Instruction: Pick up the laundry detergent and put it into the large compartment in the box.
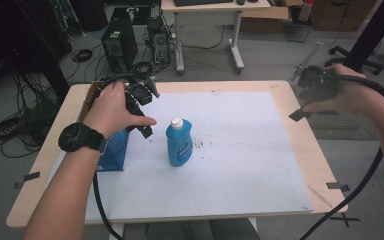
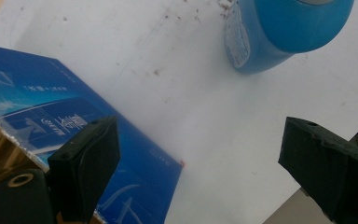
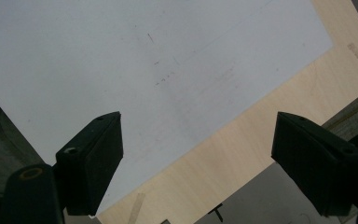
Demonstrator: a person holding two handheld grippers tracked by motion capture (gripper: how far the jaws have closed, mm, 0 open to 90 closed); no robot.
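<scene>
A blue dish-soap bottle [image 1: 179, 142] with a white cap stands upright on the white sheet [image 1: 240, 150], left of centre. An open blue box [image 1: 112, 152] sits at the sheet's left edge. My left gripper [image 1: 142, 107] hovers above the box's top, just left of the bottle, open and empty. In the left gripper view the box [image 2: 51, 121] lies under the left jaw and the bottle [image 2: 284, 32] is at the top right, beyond my left gripper [image 2: 200, 158]. My right gripper [image 1: 305, 102] hangs open over the table's right edge; my right gripper [image 3: 198, 154] frames bare sheet and wood.
The wooden table [image 1: 300, 145] carries the white sheet with a bare wood border. Black tape marks [image 1: 337, 186] sit near the right front corner. Beyond the table stand a computer tower [image 1: 117, 45], cables on the floor and a desk [image 1: 210, 30].
</scene>
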